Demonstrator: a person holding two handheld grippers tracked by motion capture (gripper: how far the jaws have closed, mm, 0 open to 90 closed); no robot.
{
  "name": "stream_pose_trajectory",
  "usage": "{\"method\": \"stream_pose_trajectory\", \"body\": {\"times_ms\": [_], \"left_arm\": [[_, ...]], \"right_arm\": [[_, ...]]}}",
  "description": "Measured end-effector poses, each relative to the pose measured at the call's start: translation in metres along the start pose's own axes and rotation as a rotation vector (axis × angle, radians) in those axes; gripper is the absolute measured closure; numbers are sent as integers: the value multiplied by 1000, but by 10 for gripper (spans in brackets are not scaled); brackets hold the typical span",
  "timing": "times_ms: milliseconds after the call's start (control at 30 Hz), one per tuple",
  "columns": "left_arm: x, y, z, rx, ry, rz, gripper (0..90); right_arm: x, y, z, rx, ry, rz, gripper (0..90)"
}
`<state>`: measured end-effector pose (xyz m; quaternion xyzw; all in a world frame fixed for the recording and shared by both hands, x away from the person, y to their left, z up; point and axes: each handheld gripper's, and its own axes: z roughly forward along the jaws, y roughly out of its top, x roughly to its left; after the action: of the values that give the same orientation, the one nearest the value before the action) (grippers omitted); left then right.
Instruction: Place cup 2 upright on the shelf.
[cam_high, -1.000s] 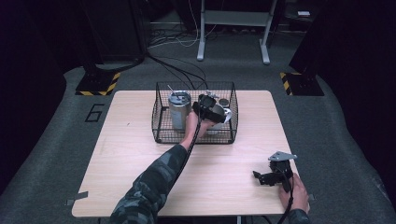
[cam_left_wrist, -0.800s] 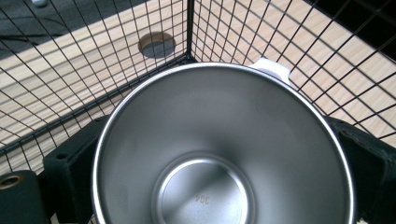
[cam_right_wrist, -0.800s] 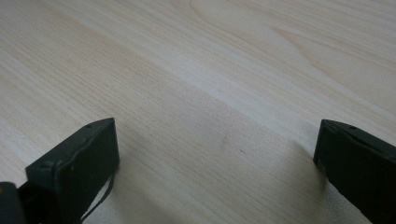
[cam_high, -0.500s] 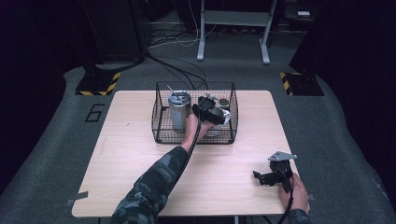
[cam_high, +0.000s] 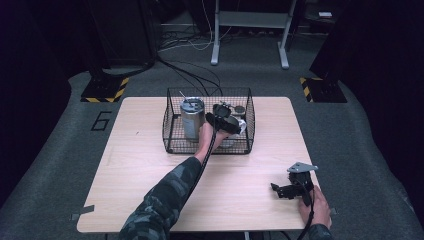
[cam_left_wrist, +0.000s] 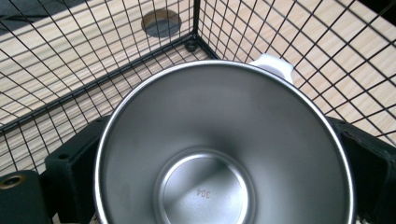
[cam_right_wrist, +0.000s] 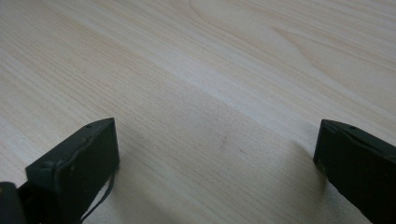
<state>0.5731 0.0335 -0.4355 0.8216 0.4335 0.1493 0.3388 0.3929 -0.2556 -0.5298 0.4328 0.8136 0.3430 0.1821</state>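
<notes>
Left gripper (cam_high: 226, 121) is working inside the wire basket (cam_high: 172, 135), which is standing at the far middle of the table (cam_high: 130, 165). In the left gripper view its two black jaws are sitting one on each side of a steel cup (cam_left_wrist: 219, 149), flush against the outer wall, so the gripper is reading as clamped on the cup. The camera is looking straight down into the cup's mouth, with the stamped base showing at the bottom, so the cup's long axis is running along the jaws' own line of sight rather than across it. A white part (cam_left_wrist: 273, 66) is protruding just past the far rim; what it is cannot be determined.

In the high view a taller metal canister (cam_high: 192, 119) is standing upright in the basket's left half, just beside the left gripper, while the cup is occupying the right half. A small dark round item (cam_high: 240, 109) is lying near the far right corner.

Right gripper (cam_high: 292, 187) is resting on the near right part of the table, well apart from the basket. Its jaws are standing wide apart with bare wood between them, holding nothing.

The left hand is therefore the nearer one by far. Judged from this layout, any lift is needing to go straight up, clearing the basket walls and the adjacent canister.
</notes>
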Motion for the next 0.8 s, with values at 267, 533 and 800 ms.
{"method": "stream_pose_trajectory", "body": {"times_ms": [267, 533, 800], "left_arm": [[2, 0, -5, -19, -14, -20, 40], [0, 2, -15, -29, -31, -5, 3], [-2, 2, -28, -60, -46, 21, 3]], "right_arm": [[0, 0, 0, 0, 2, 2, 0], [0, 0, 0, 1, 2, 3, 0], [0, 0, 0, 2, 2, 0, 0]]}}
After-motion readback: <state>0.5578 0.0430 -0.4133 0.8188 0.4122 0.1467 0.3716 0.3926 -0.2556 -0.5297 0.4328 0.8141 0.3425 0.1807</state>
